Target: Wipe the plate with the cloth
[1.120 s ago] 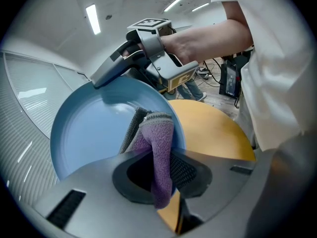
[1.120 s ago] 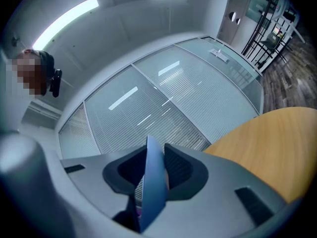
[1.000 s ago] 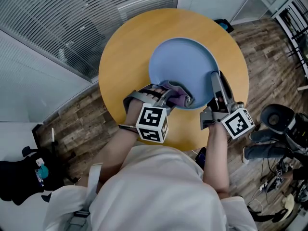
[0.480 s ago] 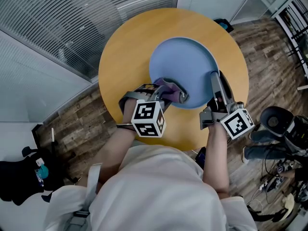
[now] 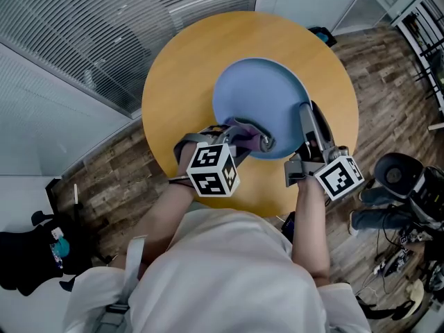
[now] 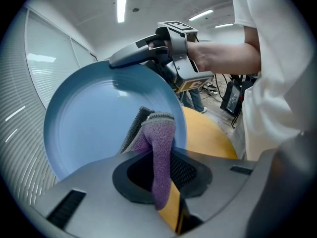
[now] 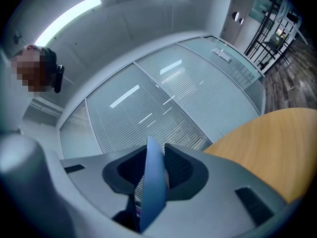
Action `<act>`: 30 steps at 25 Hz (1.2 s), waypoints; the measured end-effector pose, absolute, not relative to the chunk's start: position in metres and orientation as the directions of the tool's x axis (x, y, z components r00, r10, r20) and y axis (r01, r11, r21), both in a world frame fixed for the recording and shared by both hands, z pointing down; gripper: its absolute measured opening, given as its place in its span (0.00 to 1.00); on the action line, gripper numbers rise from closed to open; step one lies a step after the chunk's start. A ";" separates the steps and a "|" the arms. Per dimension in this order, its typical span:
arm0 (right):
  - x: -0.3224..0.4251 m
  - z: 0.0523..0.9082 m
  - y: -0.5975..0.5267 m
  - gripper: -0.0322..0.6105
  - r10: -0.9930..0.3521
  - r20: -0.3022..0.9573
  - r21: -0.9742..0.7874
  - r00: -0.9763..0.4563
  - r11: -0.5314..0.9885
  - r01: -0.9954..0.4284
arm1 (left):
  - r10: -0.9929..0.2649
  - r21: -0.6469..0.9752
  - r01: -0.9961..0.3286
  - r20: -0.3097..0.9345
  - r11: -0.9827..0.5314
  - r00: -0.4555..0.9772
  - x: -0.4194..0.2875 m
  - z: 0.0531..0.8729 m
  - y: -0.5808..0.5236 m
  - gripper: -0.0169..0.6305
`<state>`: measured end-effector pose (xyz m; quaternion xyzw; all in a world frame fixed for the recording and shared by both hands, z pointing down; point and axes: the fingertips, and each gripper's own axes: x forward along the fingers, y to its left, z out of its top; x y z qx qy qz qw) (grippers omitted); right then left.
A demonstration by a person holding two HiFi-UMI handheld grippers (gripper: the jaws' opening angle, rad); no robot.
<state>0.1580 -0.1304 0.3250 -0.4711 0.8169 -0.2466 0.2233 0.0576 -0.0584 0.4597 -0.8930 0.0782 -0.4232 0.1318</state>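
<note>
Head view: a round wooden bench (image 5: pixel 180 68) carries a pale blue plate (image 5: pixel 257 96), and both grippers meet it at the edge nearest the person. The right gripper (image 5: pixel 305 116) reaches in from the right, and in its own view a thin blue rim stands edge-on between the jaws, so it is pinching the plate's rim to steady it. The left gripper (image 5: pixel 261 143) comes in from the near-left with its jaws pressed together on a purple cloth (image 5: pixel 244 134). In the left gripper view the cloth hangs folded out of the jaws, its upper fold lying against the plate's face close to the near rim. There the plate looks tipped up towards the camera rather than flat, though whether its far edge rests on the bench cannot be told.

The wiping looks to be under way: the plate is held, and the cloth is gripped and in contact. The cloth covers only a small patch by the near rim, while the middle and far side are bare. No dirt or streaks show, so how much is already clean cannot be judged; the open face and the far rim probably remain.
</note>
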 end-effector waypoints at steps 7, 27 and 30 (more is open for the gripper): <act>0.155 0.324 -0.131 0.22 -0.878 -0.133 -0.607 -0.461 0.439 -0.663 | -0.204 -0.276 0.003 0.719 -0.961 0.665 0.074 0.456 -0.048 0.11; 0.151 0.330 -0.132 0.22 -0.863 -0.111 -0.607 -0.493 0.452 -0.654 | -0.065 -0.268 0.177 0.700 -0.947 0.711 0.086 0.447 -0.021 0.11; 0.151 0.333 -0.133 0.22 -0.862 -0.100 -0.608 -0.497 0.449 -0.655 | -0.050 -0.265 0.204 0.714 -0.942 0.699 0.085 0.451 -0.017 0.11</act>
